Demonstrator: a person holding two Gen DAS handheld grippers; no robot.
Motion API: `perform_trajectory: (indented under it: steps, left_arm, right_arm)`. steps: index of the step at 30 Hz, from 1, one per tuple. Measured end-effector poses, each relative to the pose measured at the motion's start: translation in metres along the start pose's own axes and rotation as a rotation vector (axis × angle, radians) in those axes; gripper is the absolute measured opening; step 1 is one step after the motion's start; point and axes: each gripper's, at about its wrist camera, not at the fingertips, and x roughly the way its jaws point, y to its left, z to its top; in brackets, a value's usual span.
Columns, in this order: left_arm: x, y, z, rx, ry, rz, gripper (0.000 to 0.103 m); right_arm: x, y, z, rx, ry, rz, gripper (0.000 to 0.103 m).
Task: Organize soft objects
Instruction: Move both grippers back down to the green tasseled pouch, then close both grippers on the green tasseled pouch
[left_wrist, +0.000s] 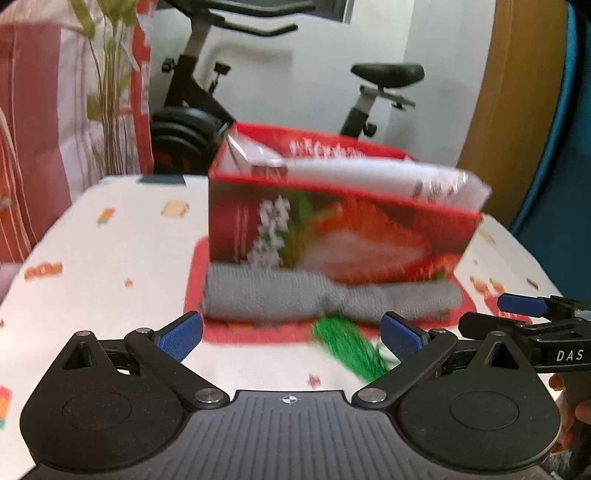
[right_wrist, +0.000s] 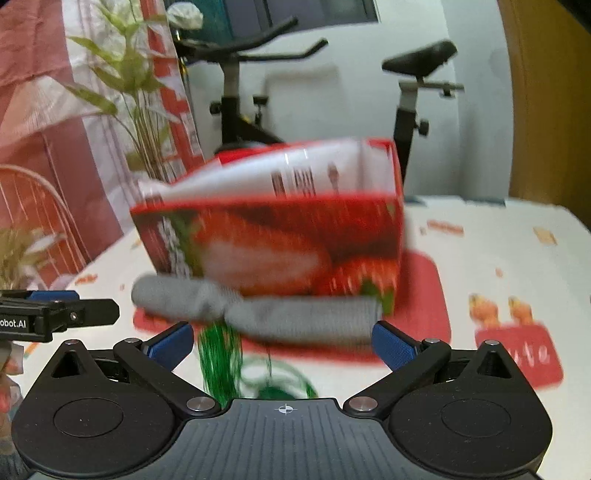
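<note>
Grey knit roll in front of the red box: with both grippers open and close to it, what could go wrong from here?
1. The grey knit roll lies against the red box; a grasp could nudge or tip the box, whose white packet sticks out on top.
2. The green tassel hangs in front of the roll; the right gripper may snag it.
3. The left gripper is close beside the right, so they could collide.

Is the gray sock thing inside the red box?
No, the gray cloth lies outside on the red mat, pressed along the front foot of the red box.
</note>
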Motion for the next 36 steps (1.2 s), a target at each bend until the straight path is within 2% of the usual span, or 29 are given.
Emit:
perform_trajectory:
  steps: [8,17,22,27,29,36]
  left_arm:
    - [0.000,0.007,-0.026,-0.044,0.043,0.019,0.103]
    - [0.002,0.016,-0.036,-0.085,0.067,0.042,0.103]
    - [0.004,0.014,-0.040,-0.082,0.077,0.031,0.103]
    - [0.007,0.015,-0.043,-0.087,0.079,0.031,0.103]
    - [0.008,0.015,-0.044,-0.087,0.084,0.022,0.103]
    - [0.015,0.014,-0.048,-0.086,0.106,0.005,0.103]
  right_arm:
    - [0.001,0.007,-0.035,-0.042,0.090,0.008,0.090]
    - [0.004,0.005,-0.043,-0.031,0.134,0.026,0.077]
    - [0.005,0.004,-0.043,-0.019,0.144,0.047,0.065]
    - [0.004,0.003,-0.041,-0.006,0.144,0.069,0.064]
    - [0.005,0.003,-0.042,-0.002,0.150,0.082,0.049]
    - [0.015,0.010,-0.044,-0.033,0.149,0.119,0.047]
